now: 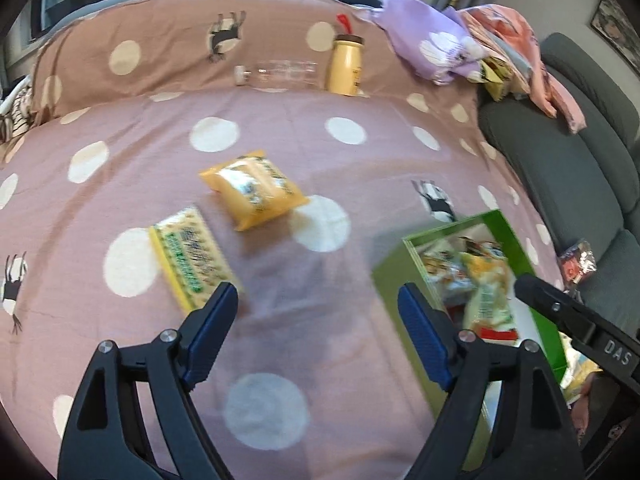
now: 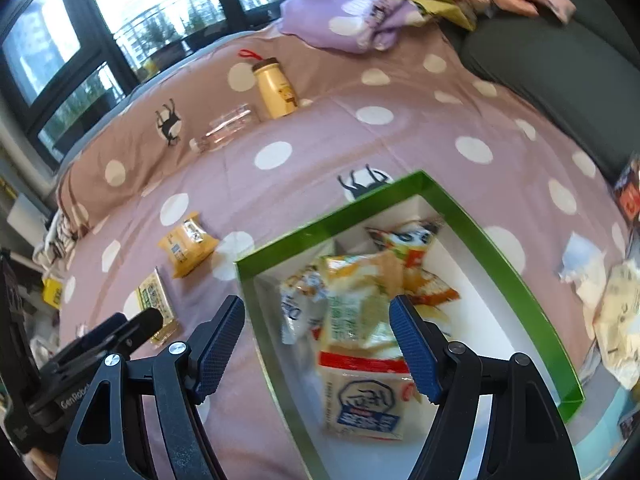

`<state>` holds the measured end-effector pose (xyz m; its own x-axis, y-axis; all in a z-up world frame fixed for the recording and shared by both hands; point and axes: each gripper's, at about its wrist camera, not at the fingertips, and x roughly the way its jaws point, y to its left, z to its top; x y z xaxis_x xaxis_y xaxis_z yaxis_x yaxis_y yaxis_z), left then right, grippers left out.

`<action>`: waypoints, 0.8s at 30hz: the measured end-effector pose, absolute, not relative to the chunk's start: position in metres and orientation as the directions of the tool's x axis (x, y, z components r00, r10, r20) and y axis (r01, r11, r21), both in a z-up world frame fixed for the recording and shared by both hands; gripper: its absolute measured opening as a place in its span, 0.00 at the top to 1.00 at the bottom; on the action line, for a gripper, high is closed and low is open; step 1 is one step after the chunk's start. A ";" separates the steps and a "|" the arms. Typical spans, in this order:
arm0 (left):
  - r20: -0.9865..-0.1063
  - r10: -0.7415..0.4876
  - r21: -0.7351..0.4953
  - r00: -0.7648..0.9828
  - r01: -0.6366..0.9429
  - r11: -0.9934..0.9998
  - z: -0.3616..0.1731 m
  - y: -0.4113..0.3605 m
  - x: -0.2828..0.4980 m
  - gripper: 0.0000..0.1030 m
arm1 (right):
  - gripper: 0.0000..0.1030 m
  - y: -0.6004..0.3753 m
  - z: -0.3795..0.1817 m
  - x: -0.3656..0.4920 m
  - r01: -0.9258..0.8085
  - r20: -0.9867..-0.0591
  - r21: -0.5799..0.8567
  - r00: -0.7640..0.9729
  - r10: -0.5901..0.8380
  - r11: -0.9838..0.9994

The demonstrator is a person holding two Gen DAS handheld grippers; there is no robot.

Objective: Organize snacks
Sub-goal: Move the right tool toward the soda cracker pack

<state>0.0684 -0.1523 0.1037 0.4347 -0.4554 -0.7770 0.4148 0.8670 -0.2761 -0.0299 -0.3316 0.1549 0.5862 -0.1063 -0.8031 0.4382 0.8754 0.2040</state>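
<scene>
On dotted pink cloth (image 1: 280,128), crinkly packets (image 2: 360,304) fill a glossy green box (image 2: 500,240).

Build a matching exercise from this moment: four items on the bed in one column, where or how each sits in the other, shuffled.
Items
1. green box
2. yellow bottle
3. clear bottle
4. orange packet

Places or states
A. lying on its side at the foot of the pillow
B. open, snack packs inside
C. loose on the sheet, beyond the flat yellow-green pack
D. upright against the pillow, red loop on top

Pairs: 1-B, 2-D, 3-A, 4-C
</scene>
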 end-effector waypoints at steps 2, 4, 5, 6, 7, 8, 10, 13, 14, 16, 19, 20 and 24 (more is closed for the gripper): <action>-0.780 -0.441 -0.276 0.445 0.388 0.879 0.096 -0.139 0.076 0.20 | 0.27 -0.318 0.155 -0.022 0.411 -0.796 0.186 0.596 -0.108 0.892; -0.781 -0.435 -0.285 0.448 0.363 0.887 0.089 -0.129 0.084 0.20 | 0.27 -0.305 0.154 -0.013 0.386 -0.786 0.186 0.610 -0.099 0.903; -0.787 -0.430 -0.296 0.442 0.341 0.892 0.083 -0.122 0.090 0.20 | 0.27 -0.297 0.153 -0.008 0.364 -0.777 0.207 0.625 -0.074 0.908; -0.793 -0.426 -0.304 0.436 0.322 0.897 0.079 -0.118 0.095 0.20 | 0.27 -0.292 0.152 -0.003 0.342 -0.766 0.237 0.641 -0.041 0.910; -0.796 -0.422 -0.310 0.434 0.307 0.900 0.076 -0.116 0.099 0.20 | 0.27 -0.285 0.149 0.005 0.308 -0.752 0.287 0.658 0.015 0.907; -0.795 -0.419 -0.318 0.438 0.287 0.904 0.072 -0.111 0.102 0.21 | 0.27 -0.278 0.146 0.014 0.276 -0.747 0.328 0.661 0.069 0.904; -0.798 -0.403 -0.313 0.449 0.262 0.913 0.066 -0.105 0.107 0.21 | 0.27 -0.263 0.138 0.036 0.221 -0.756 0.374 0.635 0.158 0.901; -0.817 -0.401 -0.331 0.414 0.232 0.915 0.053 -0.099 0.113 0.21 | 0.27 -0.242 0.125 0.066 0.171 -0.766 0.399 0.602 0.224 0.901; -0.818 -0.418 -0.356 0.395 0.222 0.908 0.049 -0.096 0.115 0.21 | 0.27 -0.235 0.119 0.075 0.162 -0.773 0.397 0.590 0.234 0.904; -0.817 -0.439 -0.388 0.375 0.207 0.898 0.044 -0.091 0.117 0.27 | 0.27 -0.226 0.108 0.092 0.147 -0.790 0.393 0.559 0.251 0.908; -0.824 -0.421 -0.394 0.379 0.151 0.907 0.039 -0.081 0.123 0.29 | 0.27 -0.216 0.090 0.115 0.126 -0.810 0.416 0.502 0.304 0.901; -0.823 -0.422 -0.399 0.381 0.143 0.906 0.038 -0.079 0.124 0.30 | 0.27 -0.212 0.085 0.120 0.122 -0.812 0.428 0.488 0.322 0.895; -0.827 -0.430 -0.411 0.363 0.132 0.902 0.029 -0.076 0.127 0.44 | 0.28 -0.197 0.073 0.138 0.058 -0.811 0.438 0.457 0.366 0.897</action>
